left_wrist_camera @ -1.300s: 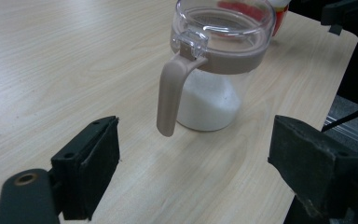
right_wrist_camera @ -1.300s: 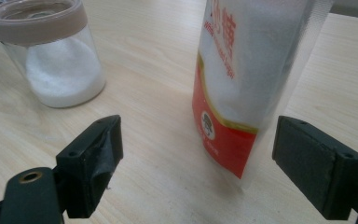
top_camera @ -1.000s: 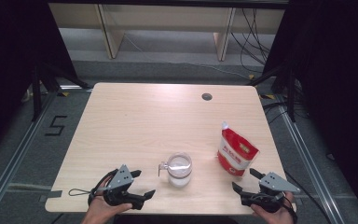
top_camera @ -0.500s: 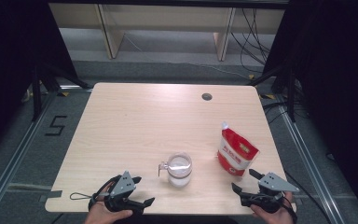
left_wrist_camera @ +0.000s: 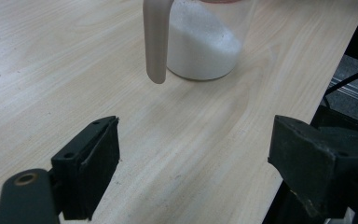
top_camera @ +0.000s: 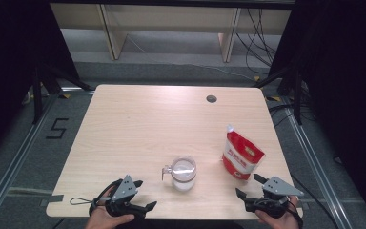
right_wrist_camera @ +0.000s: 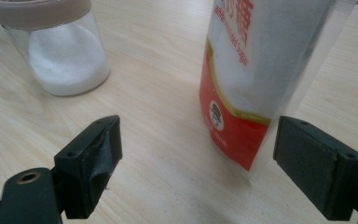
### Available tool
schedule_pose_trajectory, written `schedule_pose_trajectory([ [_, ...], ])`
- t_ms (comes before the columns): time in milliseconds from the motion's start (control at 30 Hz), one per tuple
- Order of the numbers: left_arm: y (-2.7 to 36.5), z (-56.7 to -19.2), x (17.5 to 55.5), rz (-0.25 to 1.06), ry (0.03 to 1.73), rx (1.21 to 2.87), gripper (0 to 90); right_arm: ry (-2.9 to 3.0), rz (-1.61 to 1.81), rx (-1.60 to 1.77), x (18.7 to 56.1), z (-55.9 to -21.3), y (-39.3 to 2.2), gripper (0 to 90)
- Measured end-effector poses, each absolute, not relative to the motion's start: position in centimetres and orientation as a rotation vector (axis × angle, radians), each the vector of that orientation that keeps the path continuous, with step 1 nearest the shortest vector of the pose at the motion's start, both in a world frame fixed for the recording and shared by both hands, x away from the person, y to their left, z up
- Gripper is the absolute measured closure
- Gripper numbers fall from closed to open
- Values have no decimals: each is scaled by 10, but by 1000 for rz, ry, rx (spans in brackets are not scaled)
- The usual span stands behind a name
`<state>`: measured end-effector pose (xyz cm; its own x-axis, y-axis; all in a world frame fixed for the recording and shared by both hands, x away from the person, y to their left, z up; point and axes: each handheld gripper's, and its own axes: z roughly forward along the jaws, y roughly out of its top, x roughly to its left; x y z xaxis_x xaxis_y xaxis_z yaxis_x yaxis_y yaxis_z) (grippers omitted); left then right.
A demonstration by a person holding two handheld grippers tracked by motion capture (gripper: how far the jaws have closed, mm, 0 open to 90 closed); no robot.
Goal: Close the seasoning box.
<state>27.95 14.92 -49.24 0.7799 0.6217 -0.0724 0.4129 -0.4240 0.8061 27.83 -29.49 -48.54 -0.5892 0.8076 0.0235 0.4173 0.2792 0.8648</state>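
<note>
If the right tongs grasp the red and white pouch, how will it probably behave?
The pouch looks like thin flexible film, so it would probably dent under the right tongs rather than stay stiff. It stands upright and seems full, so it is likely rather heavy. Pushed near its top, it might tip over.

I'm working in what looks like a lab recording bay: a bare pale wood desk [top_camera: 138, 129] ringed by black curtains [top_camera: 333, 71], metal floor rails [top_camera: 9, 162], loose cables [top_camera: 262, 38], and a taped "5" [top_camera: 57, 129] marking the grey floor.
</note>
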Motion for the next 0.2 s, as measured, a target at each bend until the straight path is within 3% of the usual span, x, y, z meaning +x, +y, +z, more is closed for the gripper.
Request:
schedule_pose_trajectory([
  [200, 149, -495, 282, 310, 755, 2097, 161, 2139, 1238, 1108, 278, -486, -295, 161],
])
